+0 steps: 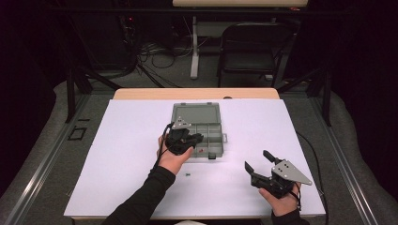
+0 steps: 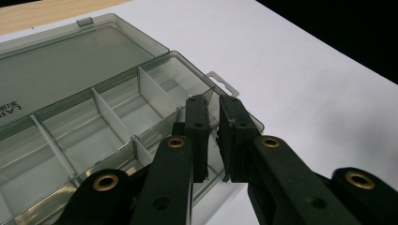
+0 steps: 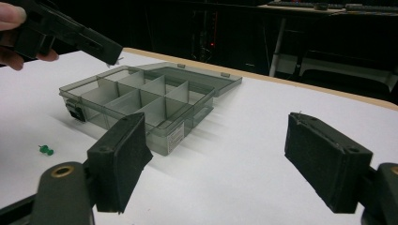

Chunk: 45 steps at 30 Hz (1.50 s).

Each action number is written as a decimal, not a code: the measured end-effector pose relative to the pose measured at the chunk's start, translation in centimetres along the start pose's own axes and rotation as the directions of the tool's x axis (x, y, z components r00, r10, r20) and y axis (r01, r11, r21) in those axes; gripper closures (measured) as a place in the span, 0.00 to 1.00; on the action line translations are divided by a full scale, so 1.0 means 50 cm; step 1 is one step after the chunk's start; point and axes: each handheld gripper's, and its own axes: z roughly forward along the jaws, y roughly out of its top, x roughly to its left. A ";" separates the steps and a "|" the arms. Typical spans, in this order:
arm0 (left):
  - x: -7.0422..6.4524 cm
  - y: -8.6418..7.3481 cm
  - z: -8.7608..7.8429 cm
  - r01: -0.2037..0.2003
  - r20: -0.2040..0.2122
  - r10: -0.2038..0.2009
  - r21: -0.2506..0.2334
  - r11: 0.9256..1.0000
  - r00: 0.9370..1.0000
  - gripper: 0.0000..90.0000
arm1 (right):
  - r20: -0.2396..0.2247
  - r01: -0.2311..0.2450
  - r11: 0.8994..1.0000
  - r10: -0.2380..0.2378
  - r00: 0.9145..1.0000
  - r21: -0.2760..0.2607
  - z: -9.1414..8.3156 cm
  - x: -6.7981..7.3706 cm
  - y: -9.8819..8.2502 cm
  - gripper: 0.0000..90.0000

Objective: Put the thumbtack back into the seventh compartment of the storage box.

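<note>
The organizer box looks like smoky translucent plastic, glossy – its surface a matt white sheet over wood; the jaws carry matt black, rough-looking pads

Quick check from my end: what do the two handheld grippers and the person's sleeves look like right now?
Both grippers are black with two flat, rectangular padded jaws on arms with brass-coloured rivets. The left gripper and right gripper each carry a grey three-cornered plate on top. A thin black cable trails from the left one. The sleeves are black and long.
</note>
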 end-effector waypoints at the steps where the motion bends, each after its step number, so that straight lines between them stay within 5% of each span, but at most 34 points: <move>1: 0.001 0.000 0.003 0.002 0.003 -0.002 0.004 1.000 1.000 0.92 | 0.000 0.000 1.000 0.000 1.000 0.000 0.000 0.000 0.000 0.23; 23: 0.017 -0.017 0.063 0.021 -0.019 -0.020 0.074 0.997 1.000 0.92 | 0.000 0.000 1.000 0.000 1.000 -0.004 0.000 -0.001 0.000 0.23; 45: 0.017 -0.033 0.081 0.033 -0.009 -0.032 0.106 0.994 0.999 0.92 | -0.004 -0.001 1.000 0.001 1.000 -0.002 -0.001 -0.001 0.000 0.23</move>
